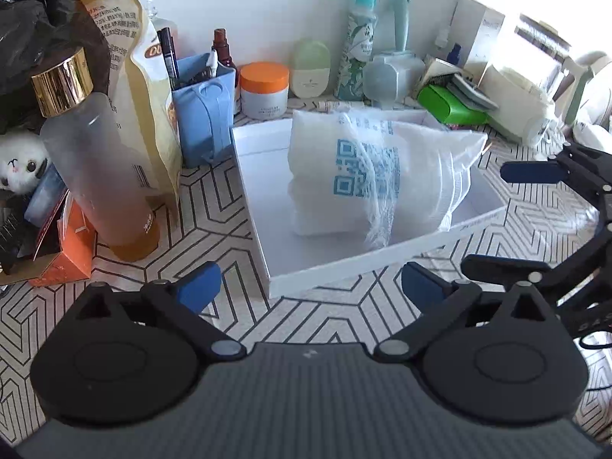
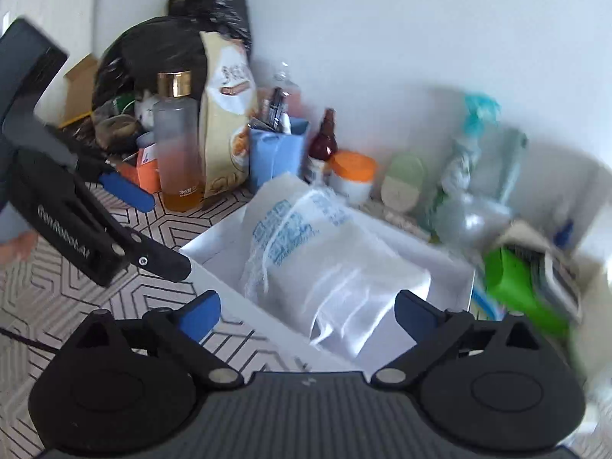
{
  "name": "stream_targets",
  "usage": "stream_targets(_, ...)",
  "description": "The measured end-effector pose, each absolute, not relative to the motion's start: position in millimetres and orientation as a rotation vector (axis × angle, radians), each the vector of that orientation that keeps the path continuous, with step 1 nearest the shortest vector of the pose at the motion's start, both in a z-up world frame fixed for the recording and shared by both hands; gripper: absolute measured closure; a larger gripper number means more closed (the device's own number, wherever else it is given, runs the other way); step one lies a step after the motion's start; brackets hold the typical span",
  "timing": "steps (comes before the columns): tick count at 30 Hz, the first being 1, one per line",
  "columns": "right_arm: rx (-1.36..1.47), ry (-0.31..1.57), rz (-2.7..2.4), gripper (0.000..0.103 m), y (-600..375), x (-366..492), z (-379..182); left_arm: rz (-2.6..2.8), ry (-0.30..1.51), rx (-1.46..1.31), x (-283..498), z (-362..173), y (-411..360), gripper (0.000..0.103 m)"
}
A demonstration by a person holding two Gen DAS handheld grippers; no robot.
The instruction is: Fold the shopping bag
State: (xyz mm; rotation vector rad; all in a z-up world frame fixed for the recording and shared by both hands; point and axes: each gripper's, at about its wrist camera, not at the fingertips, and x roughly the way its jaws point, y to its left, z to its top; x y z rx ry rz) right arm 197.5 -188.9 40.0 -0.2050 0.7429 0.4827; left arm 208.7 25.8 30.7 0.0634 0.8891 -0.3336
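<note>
Standing at far left, frosted bottle w/ gold cap (image 1: 95,176) and blue holder (image 1: 204,114) back onto the wall; left gripper (image 1: 311,287) hangs just short of the white tray (image 1: 264,199), jaws wide apart, nothing btwn them. Folded shopping bag (image 1: 378,176), white w/ blue QR print, lies inside the tray, free of both grippers. At right, right gripper (image 2: 308,311) sits over the tray's near edge, jaws spread wide, pads not pressing the bag; green box (image 1: 447,105) sits behind the tray.
</note>
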Motion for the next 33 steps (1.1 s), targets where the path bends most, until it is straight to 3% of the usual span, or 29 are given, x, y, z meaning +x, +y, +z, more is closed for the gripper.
stream_targets(8,-0.070,0.775,0.217,0.001,-194.8,177.0,19.9,-0.228,0.904,-0.012,186.2,7.6,22.8,0.000)
stream_targets(16,0.020,0.727,0.184,0.001,-191.5,163.8,5.9,-0.088,0.849,0.240,172.7,-7.8,-24.3,0.000)
stream_targets(33,-0.035,0.734,0.078,0.001,-184.5,172.8,-24.8,-0.011,0.822,0.245,173.7,-22.3,-23.4,0.000)
